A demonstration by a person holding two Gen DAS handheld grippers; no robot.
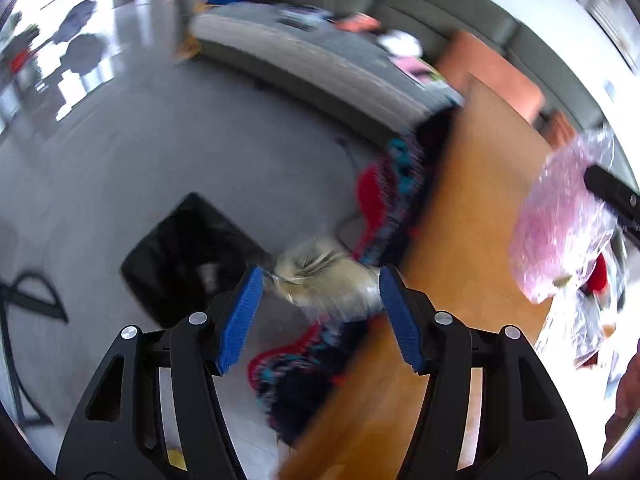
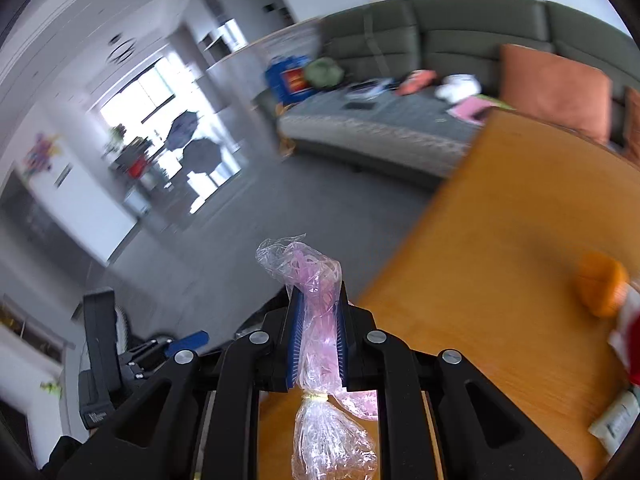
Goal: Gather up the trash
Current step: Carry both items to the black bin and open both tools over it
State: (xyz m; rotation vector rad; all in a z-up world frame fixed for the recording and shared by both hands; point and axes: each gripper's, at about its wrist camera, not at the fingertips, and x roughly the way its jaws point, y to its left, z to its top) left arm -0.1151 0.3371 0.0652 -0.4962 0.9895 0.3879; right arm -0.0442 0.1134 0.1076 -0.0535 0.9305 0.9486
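Left wrist view has the left gripper (image 1: 320,304) with its fingers (image 1: 242,316) half spread and pinching a crumpled beige wad of wrapper (image 1: 326,280) across its width, hanging out past the edge of the wooden counter (image 1: 472,208) above the floor. The black bin (image 1: 188,256) sits on the floor just ahead and to the left of that wad, mouth up; I can only make out something pale inside, too blurry to name. So my guess is the coming drop turns on getting the wad over that opening, and the left hand looks the nearer one. Over on the right, the right gripper (image 2: 318,344) has its fingers pressed tight on a pink and clear plastic bag (image 2: 316,320), long axis running straight along the fingers, knotted bit dangling below. It's above the counter edge, bin not in its view. More stuff sits on the counter: an orange thing (image 2: 600,284), a red and white packet (image 2: 632,336)
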